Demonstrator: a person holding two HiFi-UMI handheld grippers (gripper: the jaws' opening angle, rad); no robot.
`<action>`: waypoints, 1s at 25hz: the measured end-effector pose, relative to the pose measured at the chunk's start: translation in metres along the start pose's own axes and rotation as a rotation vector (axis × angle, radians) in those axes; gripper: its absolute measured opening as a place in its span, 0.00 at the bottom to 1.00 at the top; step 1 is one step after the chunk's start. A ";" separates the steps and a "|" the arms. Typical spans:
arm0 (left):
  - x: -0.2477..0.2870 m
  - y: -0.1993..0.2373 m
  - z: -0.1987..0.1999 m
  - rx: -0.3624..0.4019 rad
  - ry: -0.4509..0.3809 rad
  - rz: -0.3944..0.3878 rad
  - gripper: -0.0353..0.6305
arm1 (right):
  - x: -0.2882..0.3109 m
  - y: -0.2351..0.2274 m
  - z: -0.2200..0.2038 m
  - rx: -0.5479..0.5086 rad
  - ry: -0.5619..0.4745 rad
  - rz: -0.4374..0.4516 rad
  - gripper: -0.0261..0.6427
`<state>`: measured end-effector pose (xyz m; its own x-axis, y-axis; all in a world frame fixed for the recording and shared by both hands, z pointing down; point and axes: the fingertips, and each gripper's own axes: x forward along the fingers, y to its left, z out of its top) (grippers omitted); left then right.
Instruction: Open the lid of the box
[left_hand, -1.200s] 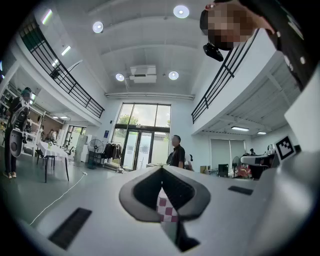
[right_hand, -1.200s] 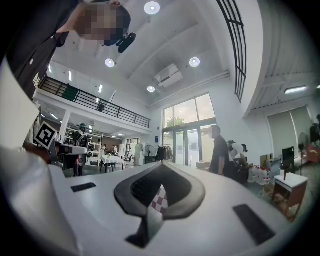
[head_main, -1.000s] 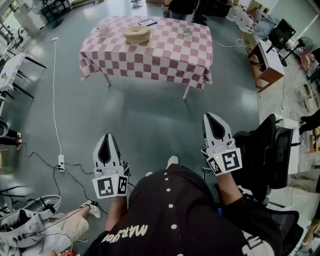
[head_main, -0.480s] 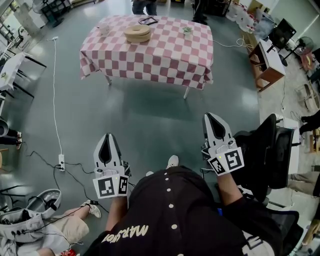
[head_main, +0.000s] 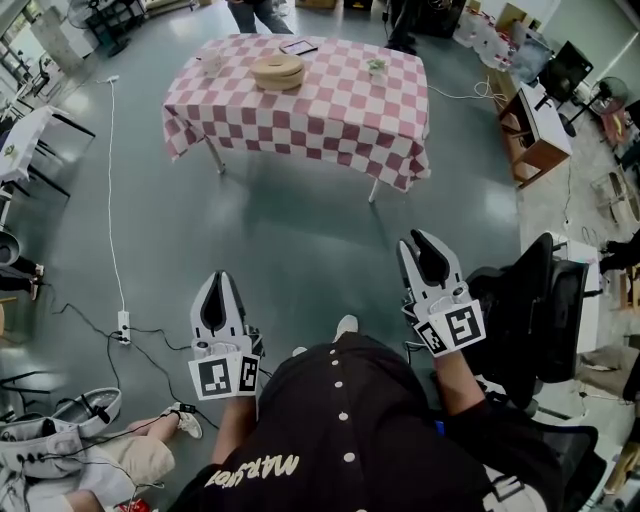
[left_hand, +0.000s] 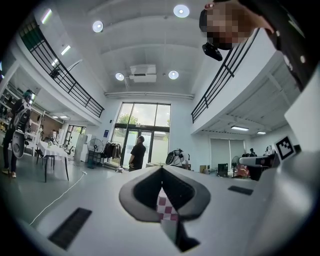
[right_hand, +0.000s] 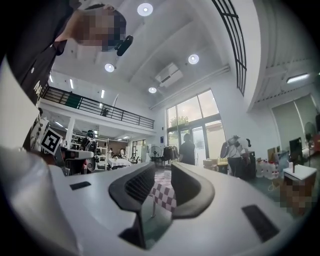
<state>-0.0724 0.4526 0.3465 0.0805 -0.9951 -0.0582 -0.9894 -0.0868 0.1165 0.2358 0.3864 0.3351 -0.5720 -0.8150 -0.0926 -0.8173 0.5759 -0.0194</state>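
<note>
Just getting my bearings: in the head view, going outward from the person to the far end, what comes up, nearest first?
The dark shirt → left tongs → floor → checkered table → round box.

Table (head_main: 300, 110), checked cloth (head_main: 400, 160). Round box (head_main: 277, 71) on it. Flat dark item (head_main: 297, 46) just behind box, small object (head_main: 376, 65) to its right.
</note>
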 end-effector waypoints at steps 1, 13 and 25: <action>0.000 -0.001 -0.001 0.001 0.001 -0.001 0.07 | 0.000 0.001 -0.001 -0.001 0.002 0.004 0.19; 0.005 0.004 -0.005 -0.006 0.012 0.013 0.07 | 0.012 -0.003 -0.007 0.009 0.034 0.015 0.47; 0.017 -0.003 -0.010 0.004 0.014 0.023 0.07 | 0.020 -0.021 -0.012 0.010 0.015 0.004 0.74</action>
<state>-0.0669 0.4356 0.3549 0.0592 -0.9974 -0.0413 -0.9914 -0.0636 0.1140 0.2410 0.3571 0.3459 -0.5767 -0.8133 -0.0776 -0.8141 0.5800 -0.0286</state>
